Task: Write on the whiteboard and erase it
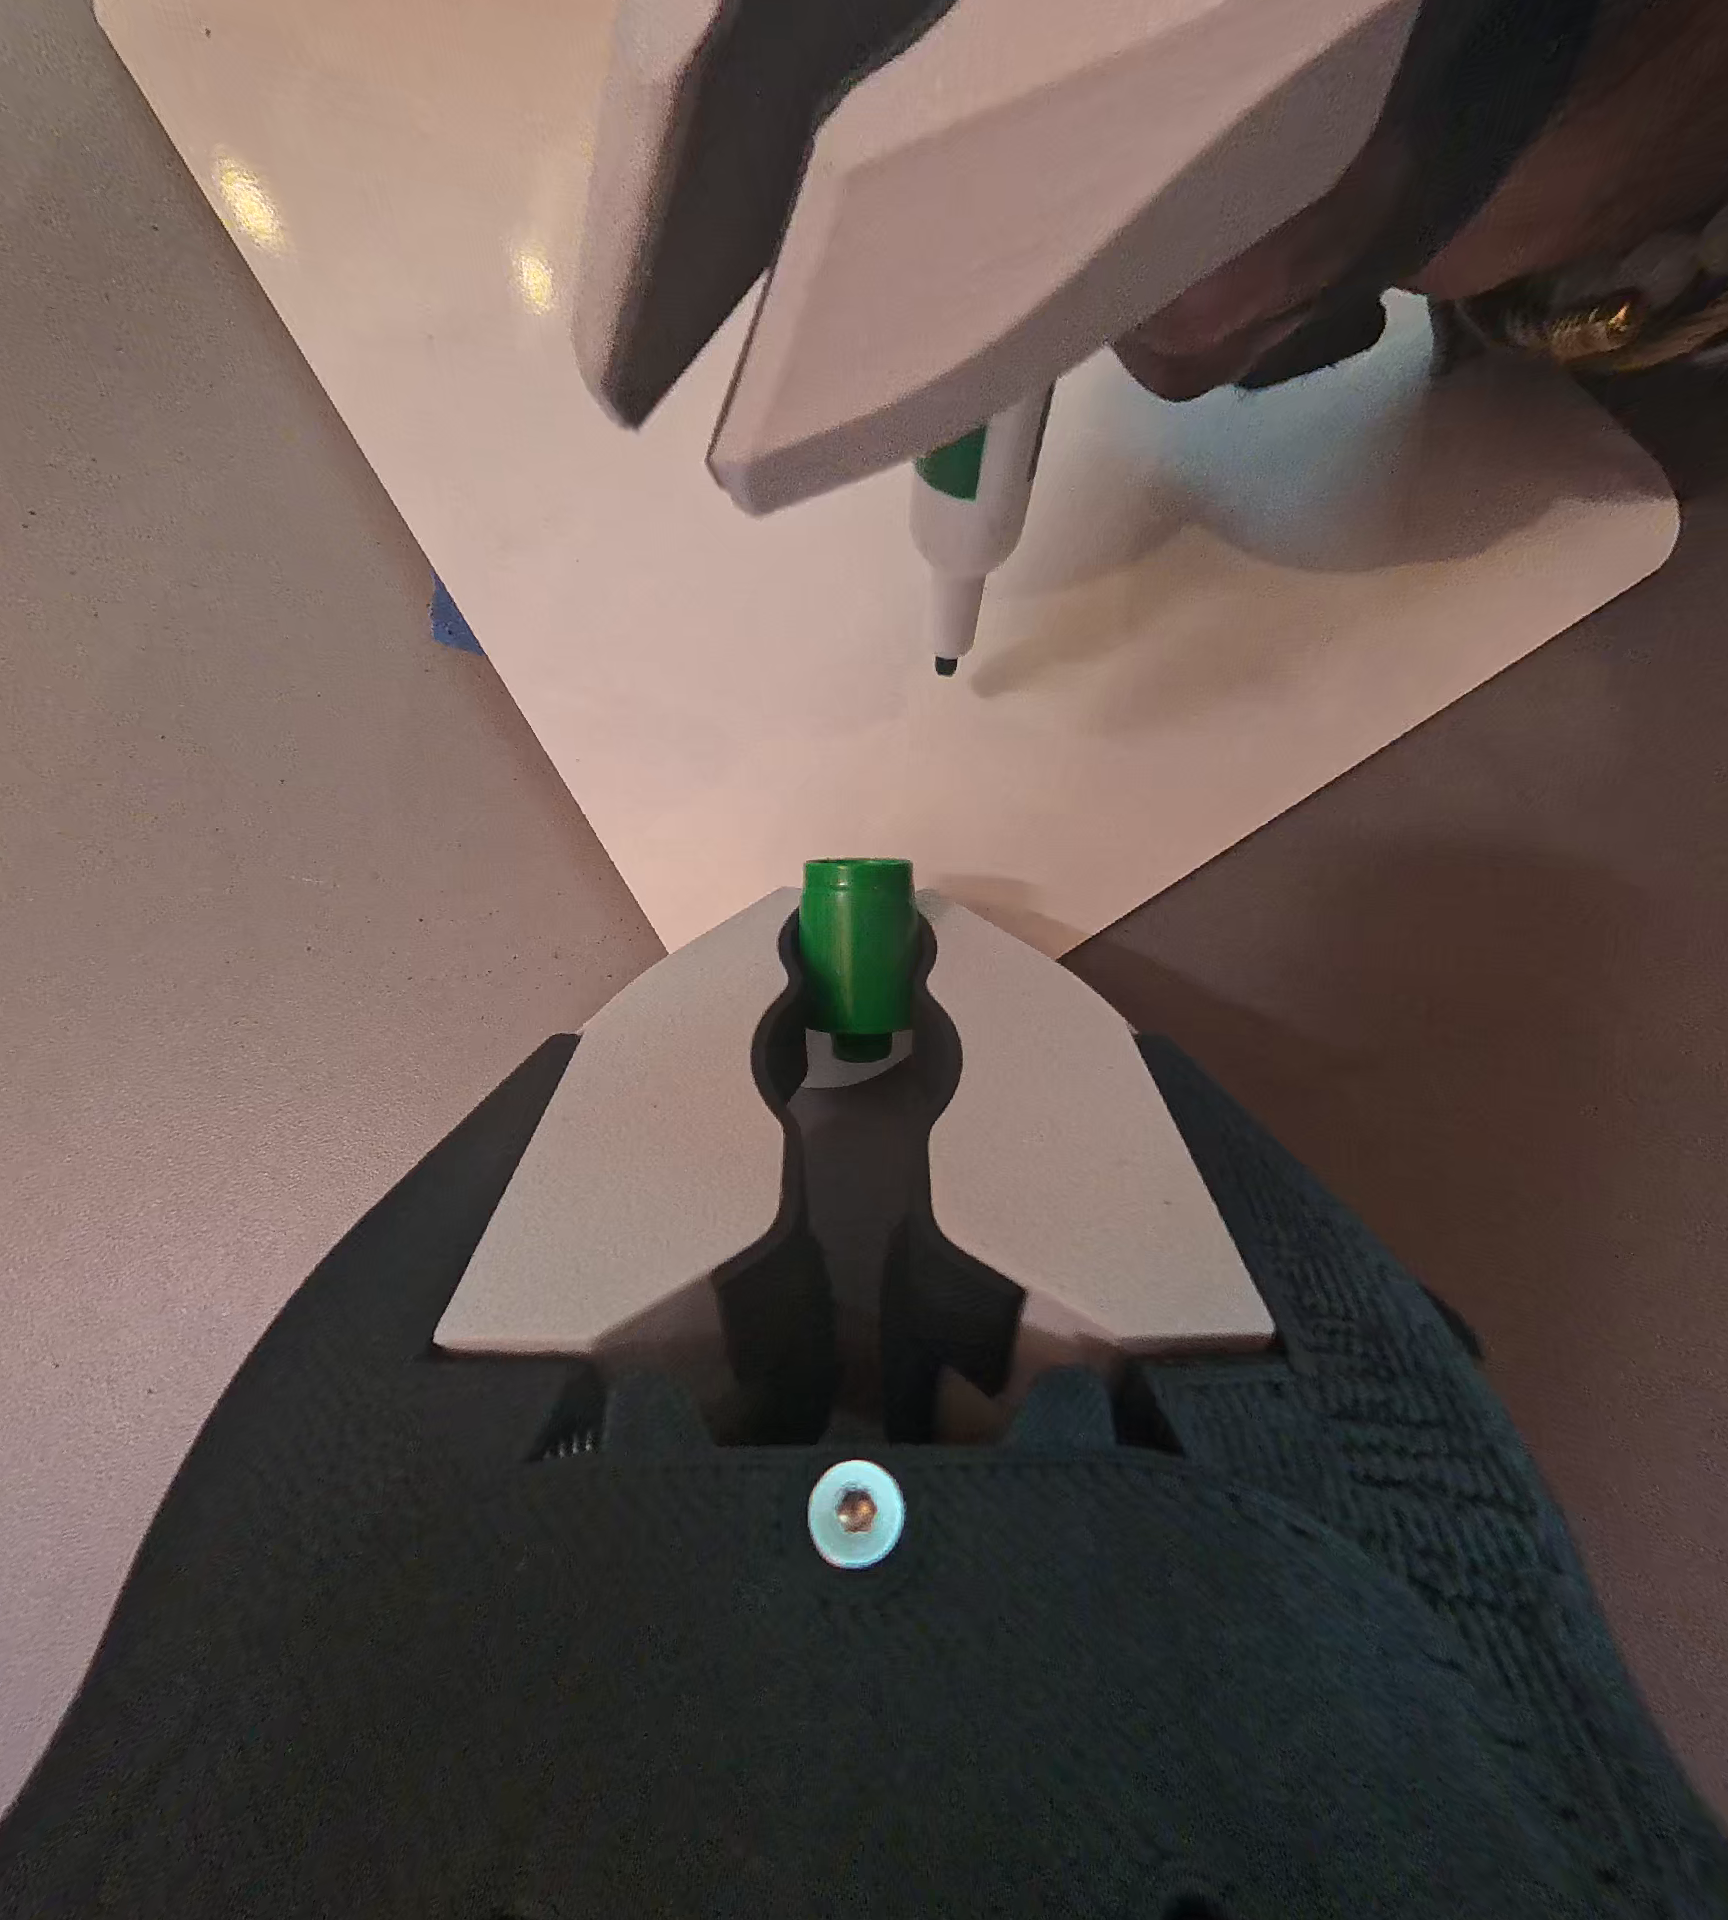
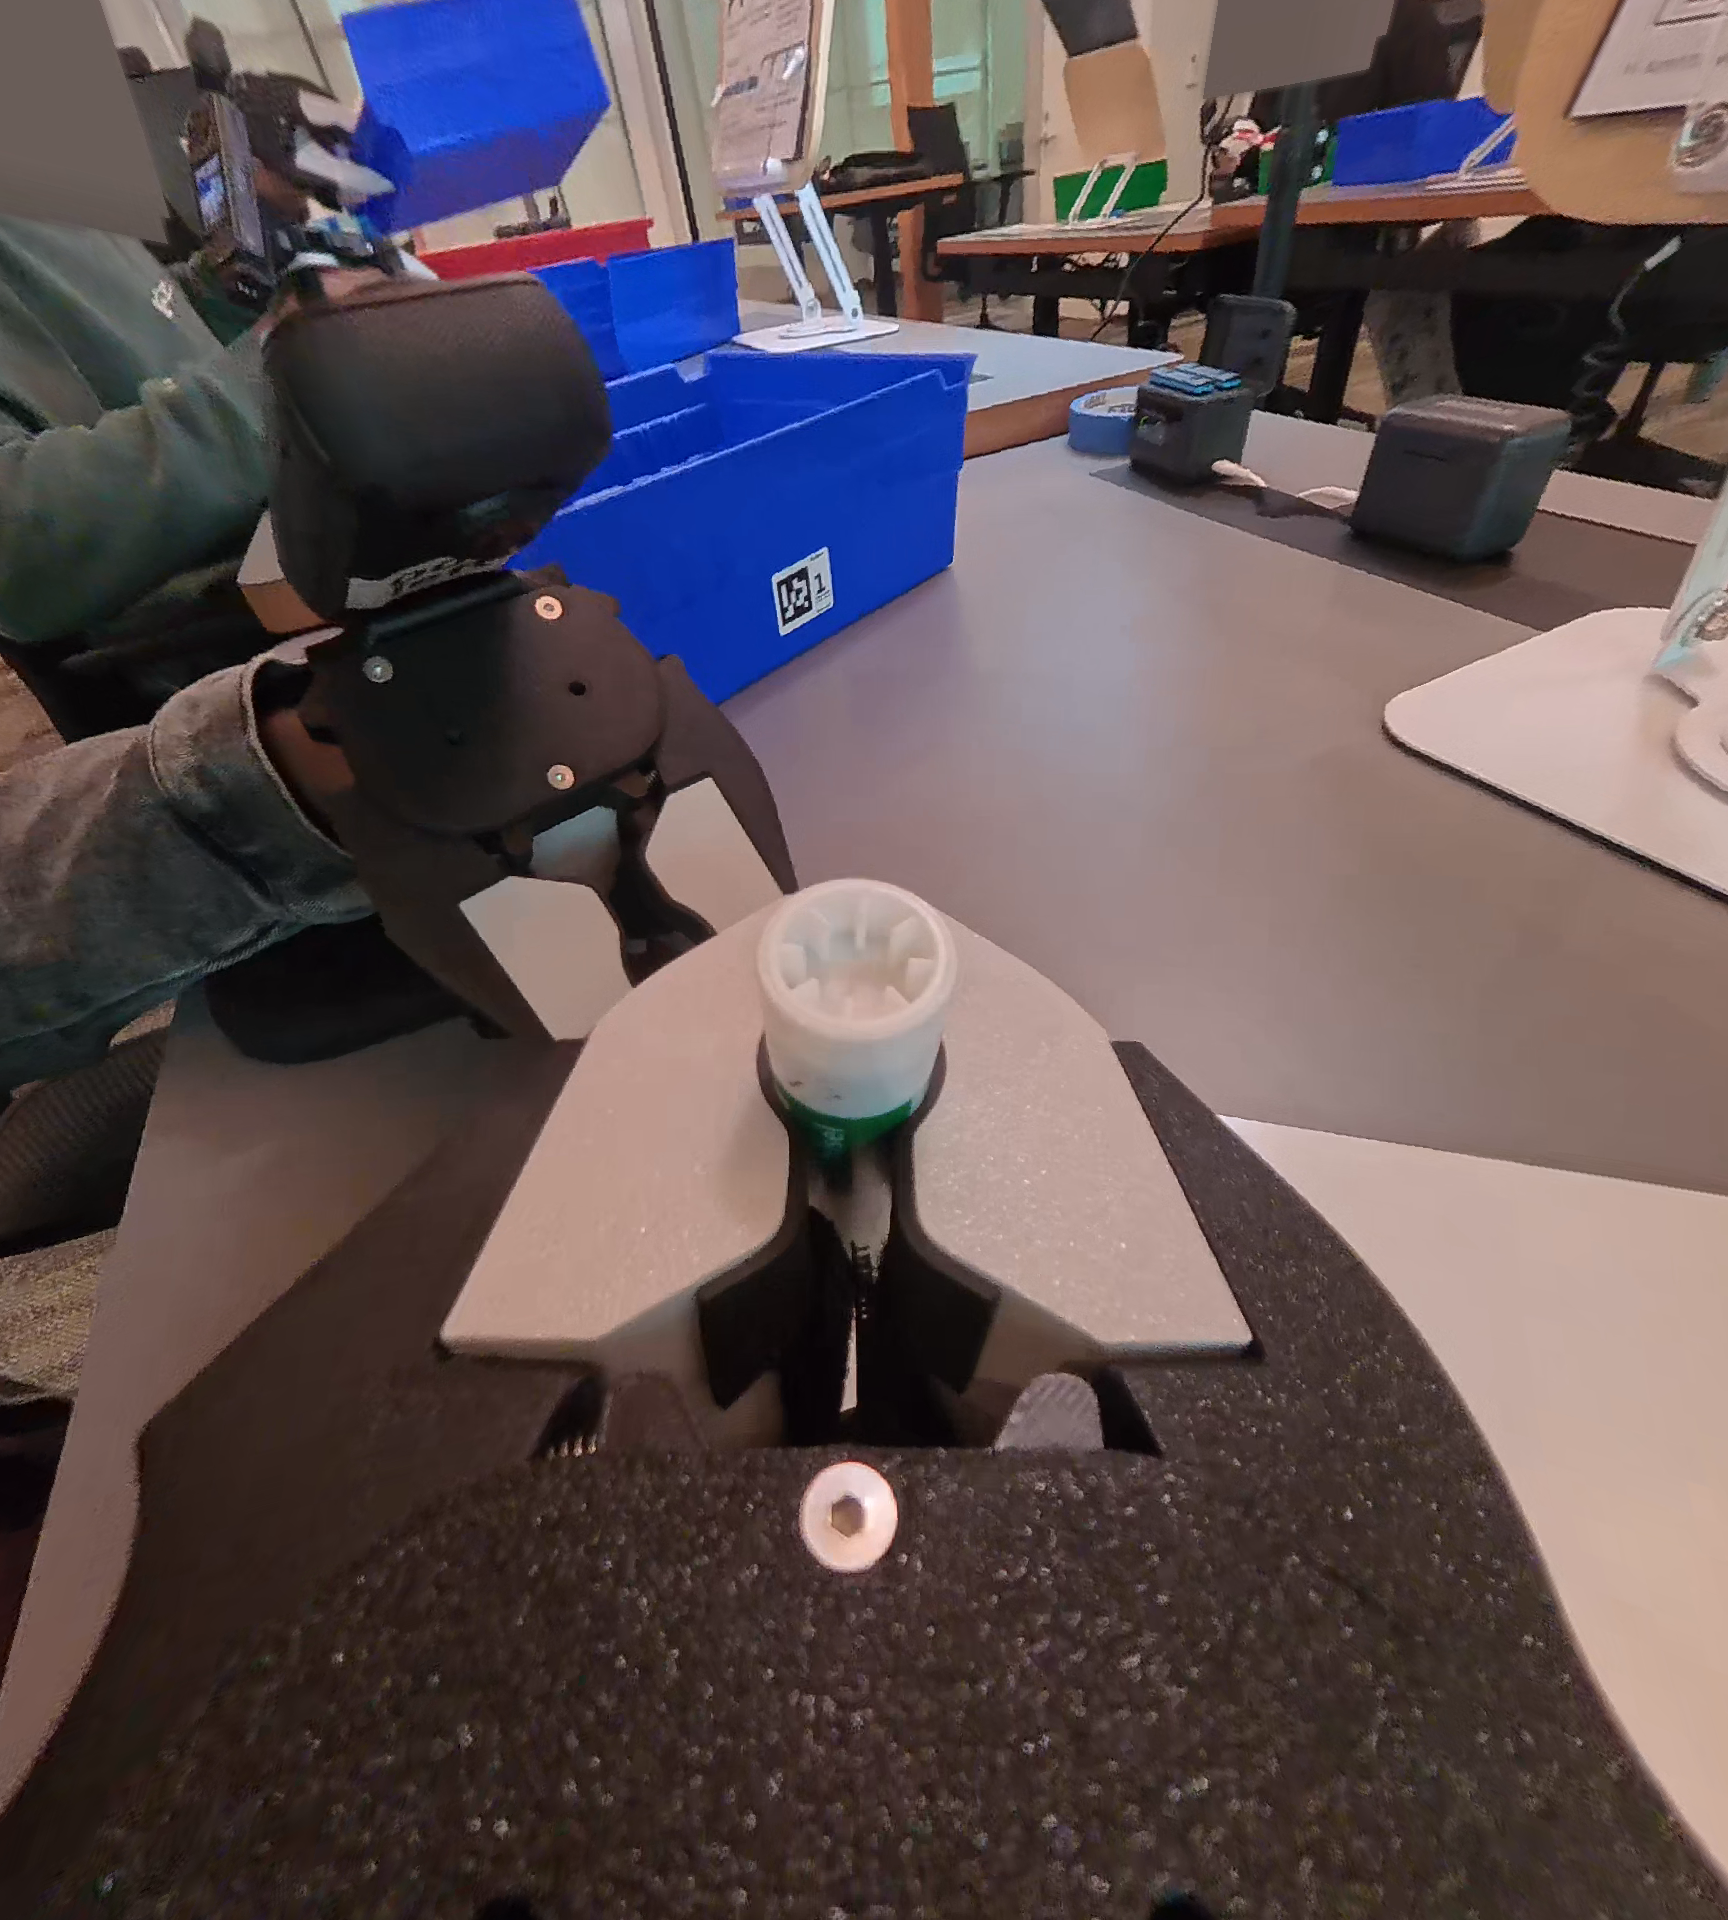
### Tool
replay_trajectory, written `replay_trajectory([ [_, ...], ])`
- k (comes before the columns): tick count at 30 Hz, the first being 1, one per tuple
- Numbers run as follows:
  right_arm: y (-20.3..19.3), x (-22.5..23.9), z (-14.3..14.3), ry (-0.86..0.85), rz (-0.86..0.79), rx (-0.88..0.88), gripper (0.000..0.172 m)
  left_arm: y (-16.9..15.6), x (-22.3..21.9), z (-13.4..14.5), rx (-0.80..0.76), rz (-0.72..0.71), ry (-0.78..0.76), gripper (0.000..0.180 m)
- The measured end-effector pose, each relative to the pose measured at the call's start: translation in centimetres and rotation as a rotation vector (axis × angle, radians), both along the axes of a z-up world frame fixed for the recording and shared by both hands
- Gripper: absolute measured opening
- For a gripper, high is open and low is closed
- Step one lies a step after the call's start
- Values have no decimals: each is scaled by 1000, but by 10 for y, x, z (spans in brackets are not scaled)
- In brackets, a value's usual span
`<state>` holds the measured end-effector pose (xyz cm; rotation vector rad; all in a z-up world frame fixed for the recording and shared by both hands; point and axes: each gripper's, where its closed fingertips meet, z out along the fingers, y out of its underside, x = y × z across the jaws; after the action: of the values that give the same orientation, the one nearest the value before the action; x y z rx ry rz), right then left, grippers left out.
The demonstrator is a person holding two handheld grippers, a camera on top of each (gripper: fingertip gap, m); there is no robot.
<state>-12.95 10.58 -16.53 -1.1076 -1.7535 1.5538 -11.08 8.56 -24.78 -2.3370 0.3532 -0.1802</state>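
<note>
Beyond my left tongs (image 2: 631, 935) stood one open blue plastic bin (image 2: 787, 540), its contents hidden from me, with more blue bins behind it in a room of desks. Both tongs worked over one white whiteboard (image 1: 735, 675) flat on the grey table (image 2: 1151, 779). My left pair (image 1: 857, 956) pinched the single green marker cap (image 1: 857, 945); my right pair (image 2: 852, 1049) clamped the one white green-banded marker (image 1: 959, 540), its tip just above the board ahead of the cap.
</note>
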Motion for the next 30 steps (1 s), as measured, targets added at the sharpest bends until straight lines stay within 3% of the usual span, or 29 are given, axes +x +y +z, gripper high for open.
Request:
replay_trajectory([
  [12,-10,-3,-13,-55,22,102,11,0,0,0,4,-1,12,15],
  [19,-29,5,-16,-78,72,76,11,0,0,0,1,0,5,15],
  [26,10,28,-19,-112,-37,117,11,0,-1,-1,3,-1,10,15],
  [30,-12,39,-18,-115,21,76,11,0,-1,-1,3,-2,12,15],
])
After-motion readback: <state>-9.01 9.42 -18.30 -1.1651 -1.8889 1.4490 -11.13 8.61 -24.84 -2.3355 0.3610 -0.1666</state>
